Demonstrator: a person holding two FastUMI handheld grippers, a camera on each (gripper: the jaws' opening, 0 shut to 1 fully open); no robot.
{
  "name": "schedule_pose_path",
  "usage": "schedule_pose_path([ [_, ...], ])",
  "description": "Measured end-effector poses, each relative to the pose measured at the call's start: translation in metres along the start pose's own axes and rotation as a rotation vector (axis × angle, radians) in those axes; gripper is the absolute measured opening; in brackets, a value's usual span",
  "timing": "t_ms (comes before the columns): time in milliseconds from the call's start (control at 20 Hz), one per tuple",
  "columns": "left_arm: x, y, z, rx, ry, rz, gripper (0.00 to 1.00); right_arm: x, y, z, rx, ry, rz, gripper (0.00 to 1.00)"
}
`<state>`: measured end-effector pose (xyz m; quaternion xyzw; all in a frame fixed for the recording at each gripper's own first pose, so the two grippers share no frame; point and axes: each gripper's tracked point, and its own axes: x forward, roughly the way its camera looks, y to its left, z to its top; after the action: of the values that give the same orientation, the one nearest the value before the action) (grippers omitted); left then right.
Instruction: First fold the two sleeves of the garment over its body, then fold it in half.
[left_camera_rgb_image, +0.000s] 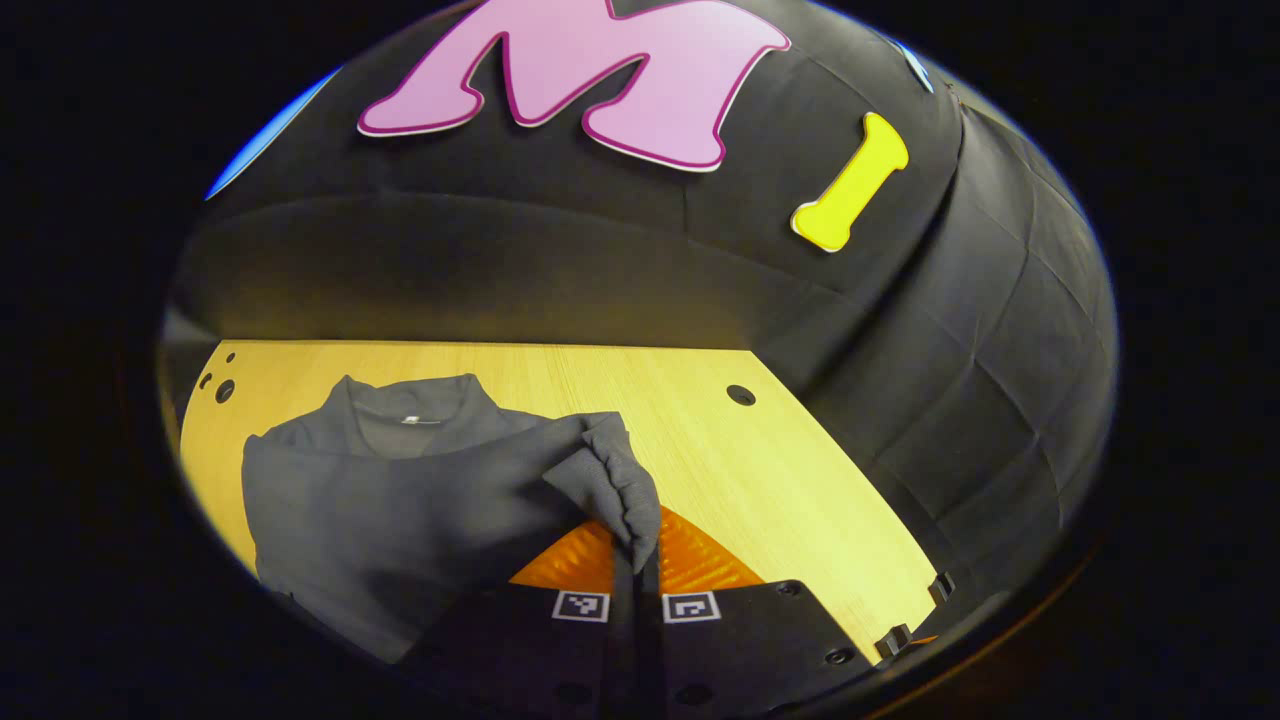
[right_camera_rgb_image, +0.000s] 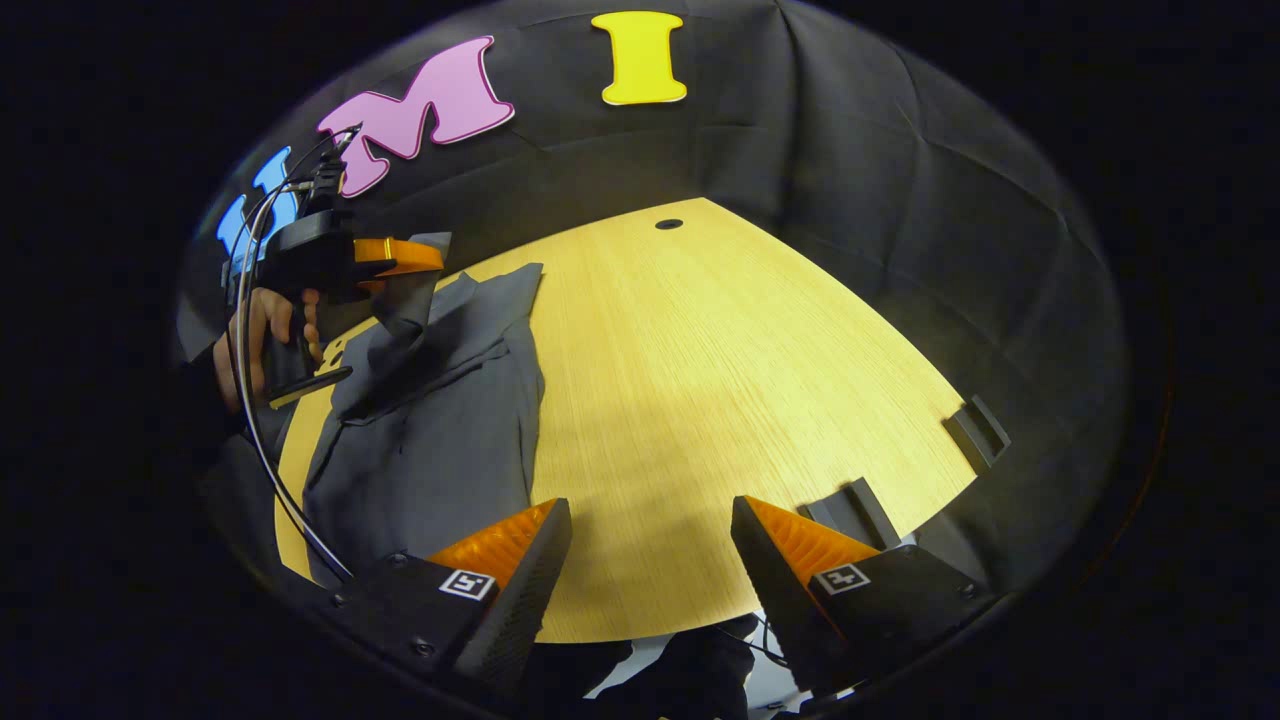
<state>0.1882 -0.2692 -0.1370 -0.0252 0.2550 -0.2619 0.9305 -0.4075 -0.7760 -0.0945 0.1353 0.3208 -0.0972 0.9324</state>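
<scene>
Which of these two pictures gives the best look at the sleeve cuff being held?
The left gripper view: the sleeve cuff sits close up, pinched in the left gripper above the grey garment. The right gripper view shows the cuff small and far off, hanging from that gripper.

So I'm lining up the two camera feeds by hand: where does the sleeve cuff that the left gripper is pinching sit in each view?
Left gripper view: the sleeve cuff is low at centre, clamped between the left gripper fingers, over the grey garment.
Right gripper view: the cuff hangs at upper left from the left gripper, lifted above the garment.
Shared landmark: the round hole in the wooden table.
</scene>
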Motion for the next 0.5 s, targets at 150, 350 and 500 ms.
schedule_pose_path([
  [150,0.015,0.001,-0.013,0.024,0.050,0.033,0.07,-0.002,-0.005,-0.001,0.027,0.002,-0.015,0.99],
  [350,0.033,0.005,-0.022,0.006,0.076,0.030,0.17,-0.006,-0.007,-0.003,0.024,0.003,-0.039,0.99],
  [500,0.031,0.005,-0.023,-0.034,0.069,0.011,0.36,-0.008,-0.005,-0.002,0.010,0.005,-0.049,0.99],
])
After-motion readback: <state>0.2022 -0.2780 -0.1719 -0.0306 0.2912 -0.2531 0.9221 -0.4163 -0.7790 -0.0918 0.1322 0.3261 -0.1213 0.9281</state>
